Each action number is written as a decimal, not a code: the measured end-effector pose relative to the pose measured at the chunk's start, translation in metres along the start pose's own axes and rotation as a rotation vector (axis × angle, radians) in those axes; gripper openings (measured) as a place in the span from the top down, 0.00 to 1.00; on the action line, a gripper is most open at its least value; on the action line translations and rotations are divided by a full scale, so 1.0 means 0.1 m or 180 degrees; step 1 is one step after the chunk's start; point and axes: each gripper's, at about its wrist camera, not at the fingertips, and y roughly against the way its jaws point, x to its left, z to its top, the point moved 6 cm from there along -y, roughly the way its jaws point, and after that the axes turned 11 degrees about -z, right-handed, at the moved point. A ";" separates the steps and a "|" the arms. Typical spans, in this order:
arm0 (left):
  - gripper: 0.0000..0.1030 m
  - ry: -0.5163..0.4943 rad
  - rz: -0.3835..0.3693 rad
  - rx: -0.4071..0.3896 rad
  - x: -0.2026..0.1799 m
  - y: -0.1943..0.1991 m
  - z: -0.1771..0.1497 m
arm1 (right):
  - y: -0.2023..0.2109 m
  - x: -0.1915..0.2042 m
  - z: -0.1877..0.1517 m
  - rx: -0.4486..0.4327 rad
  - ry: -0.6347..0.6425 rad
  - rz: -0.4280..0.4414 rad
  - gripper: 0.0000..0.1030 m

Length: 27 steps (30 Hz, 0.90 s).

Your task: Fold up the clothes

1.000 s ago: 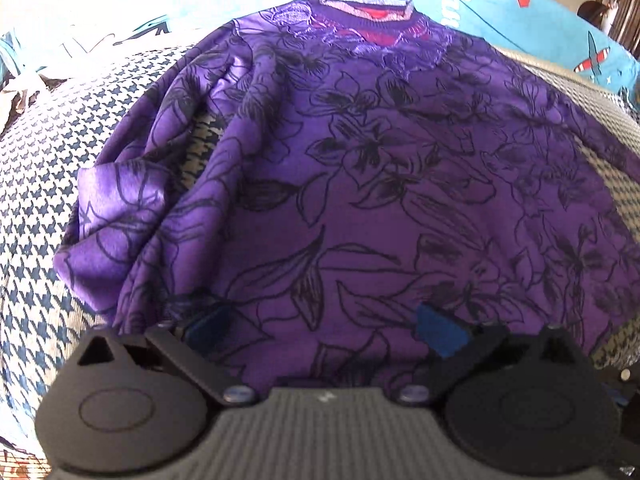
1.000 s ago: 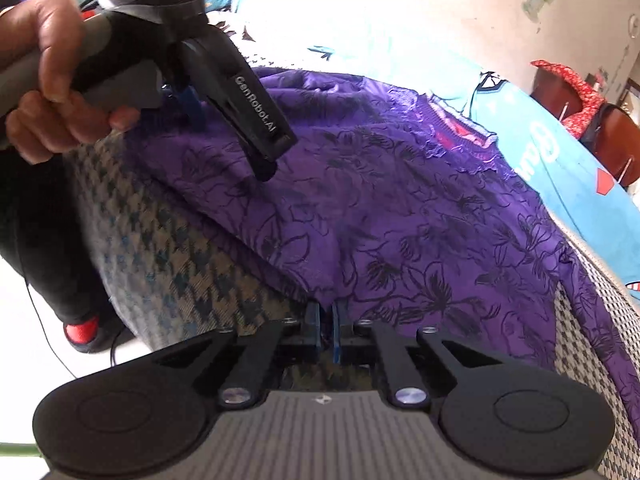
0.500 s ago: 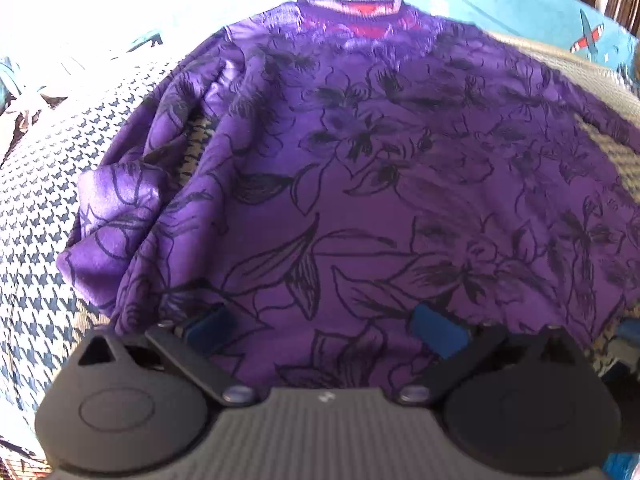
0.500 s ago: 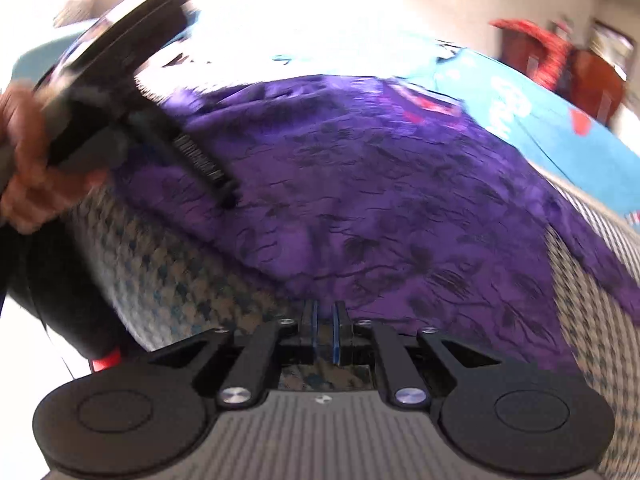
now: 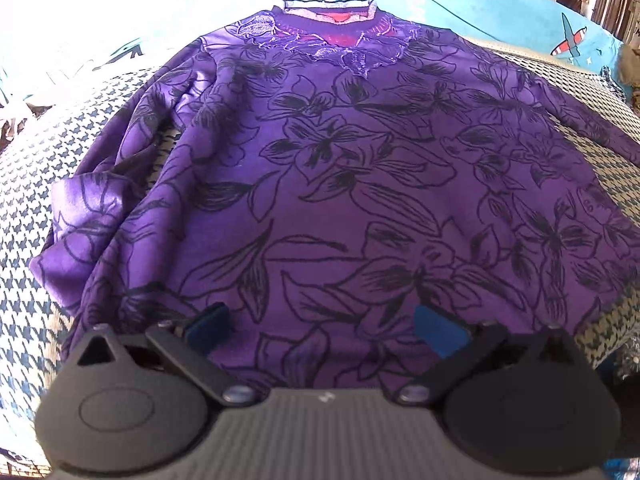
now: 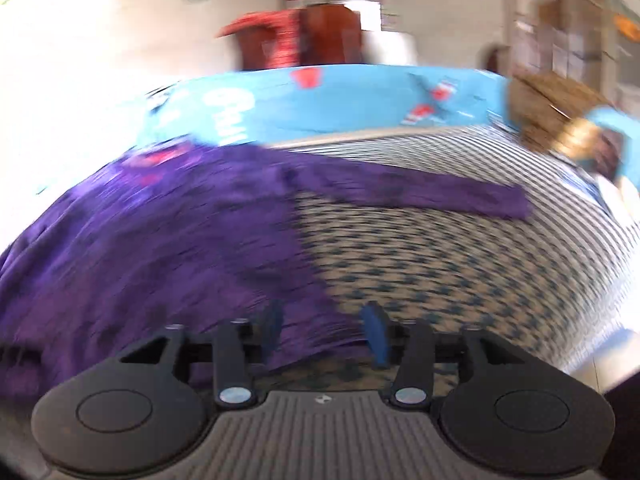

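Since a second ago the right gripper has let go of the sweater's hem and swung toward the right side of the bed; its jaws, then pinched together, are opening, and blurred purple cloth shows in the gap between them with neither pad pressing on it. Its view is smeared by motion.

Largest is the bed, covered in a blue-and-cream houndstooth spread. A bright blue sheet with printed letters and aeroplanes lies along its far edge.

On the spread the purple sweater with black flower outlines lies flat and face up, collar toward the far edge and hem toward the near edge. One sleeve is bunched by the left edge; in the right wrist view the other sleeve stretches out straight toward the right edge.

The left gripper hovers above the hem at the near edge, its blue pads spread wide with nothing gripped.
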 end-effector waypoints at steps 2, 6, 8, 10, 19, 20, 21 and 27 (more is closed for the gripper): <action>0.00 0.0003 0.0002 0.0003 -0.01 0.00 0.01 | -0.11 -0.14 0.02 0.0153 -0.0289 -0.0054 0.54; 0.00 0.0038 -0.0012 0.0001 0.00 0.00 0.00 | -0.26 -0.28 0.08 0.0330 -0.0622 0.0026 0.54; 0.00 0.0046 -0.0008 0.0007 0.01 -0.01 0.00 | -0.31 -0.27 0.15 0.0363 -0.0611 0.0172 0.54; 0.00 0.0046 0.0001 0.0008 0.00 -0.02 0.01 | -0.36 -0.22 0.23 0.0396 -0.0505 0.0281 0.54; 0.00 0.0054 0.0020 0.0006 -0.01 -0.07 0.03 | -0.81 0.00 0.45 0.0767 -0.0209 0.0662 0.54; 0.00 0.0050 0.0023 0.0008 -0.01 -0.08 0.04 | -0.87 0.02 0.45 0.0814 -0.0228 0.0670 0.54; 0.00 0.0046 0.0025 0.0008 -0.02 -0.08 0.04 | -0.92 0.03 0.45 0.0826 -0.0240 0.0641 0.54; 0.00 0.0046 0.0033 0.0007 -0.03 -0.11 0.06 | -1.08 0.15 0.40 0.0883 -0.0168 0.0635 0.53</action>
